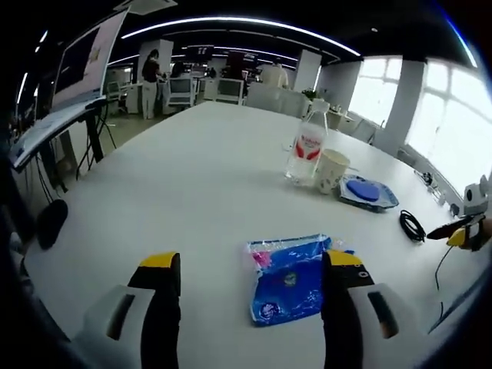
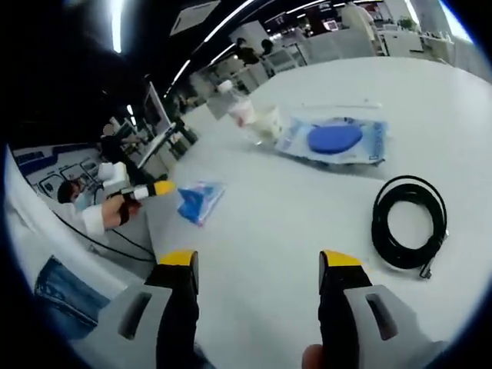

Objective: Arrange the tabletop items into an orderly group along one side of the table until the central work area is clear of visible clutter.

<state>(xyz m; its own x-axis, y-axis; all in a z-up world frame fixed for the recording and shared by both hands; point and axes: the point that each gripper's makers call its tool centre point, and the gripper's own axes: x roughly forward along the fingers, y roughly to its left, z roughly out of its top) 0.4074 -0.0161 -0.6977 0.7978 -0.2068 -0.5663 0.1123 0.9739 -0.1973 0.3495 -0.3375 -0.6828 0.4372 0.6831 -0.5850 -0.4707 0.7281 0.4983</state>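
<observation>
Left tongs point(image 1: 252, 269): your jaws stand wide apart, gripping nothing; the right jaw's yellow tip sits at the edge of the blue packet point(image 1: 290, 278), whether it touches, cannot tell.
Right tongs point(image 2: 257, 265): wide apart too, holding nothing, over bare white bench point(image 2: 261, 223).
Blue packet: flat on the bench, lying between your left jaws toward the right one; seen from your right tongs it lies just off the left tongs' tip.
Bottle point(image 1: 307, 144): clear, red label, upright, lid on; contents cannot tell.
Cup point(image 1: 330, 170): pale, upright, just beside the bottle; inside not visible.
Disc pack point(image 2: 335, 140): clear wrapper with a blue round piece inside, flat, near the cup.
Cable point(image 2: 409, 219): black coil, lying ahead-right of your right tongs, apart from the rest.
Around: chairs, monitors and people stand well beyond the bench's far end.
</observation>
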